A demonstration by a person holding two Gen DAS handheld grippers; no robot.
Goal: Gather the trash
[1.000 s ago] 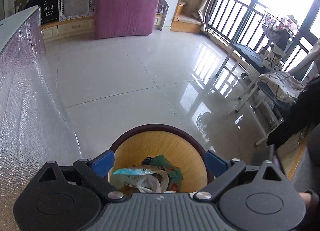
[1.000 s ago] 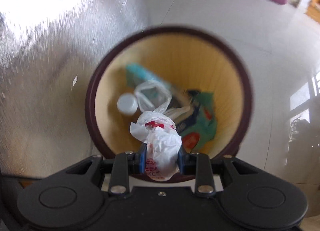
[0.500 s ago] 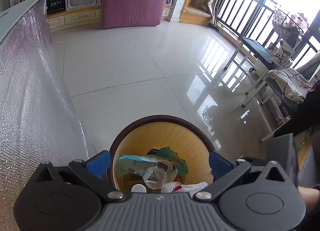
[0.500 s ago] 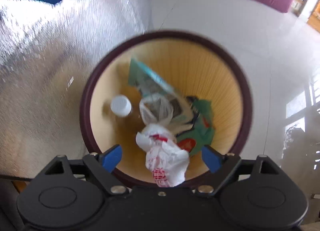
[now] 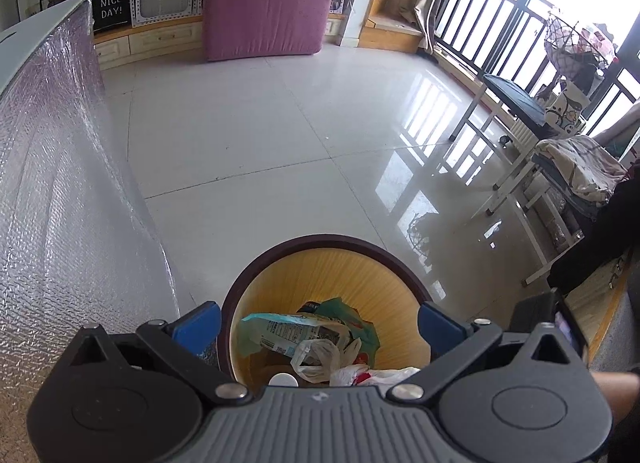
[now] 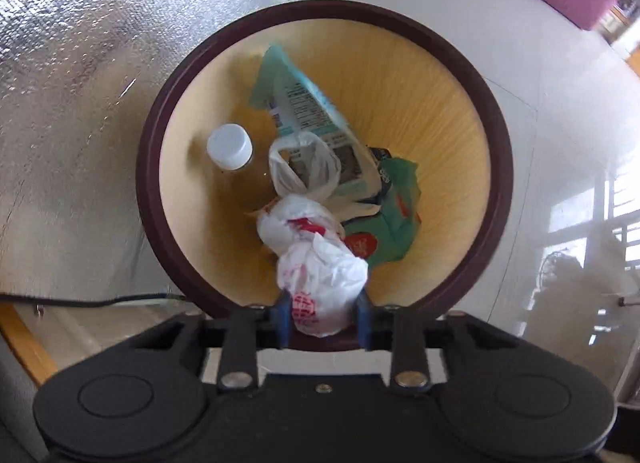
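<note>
Right tool (image 6: 322, 317) pinches the crumpled white bag (image 6: 320, 283) directly over the bin (image 6: 486, 111), near its close rim, bag hanging lengthwise into the opening. Left tool (image 5: 318, 329) spread wide, empty, hovering alongside. Whether the bag's tip touches the trash below, I can't tell.

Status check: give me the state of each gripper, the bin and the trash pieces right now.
left gripper: jaws open, empty, above the bin.
right gripper: jaws shut on white plastic bag.
trash bin: upright, open-topped, partly filled.
bottle: capped, upright in bin.
teal wrapper: crumpled, in bin.
</note>
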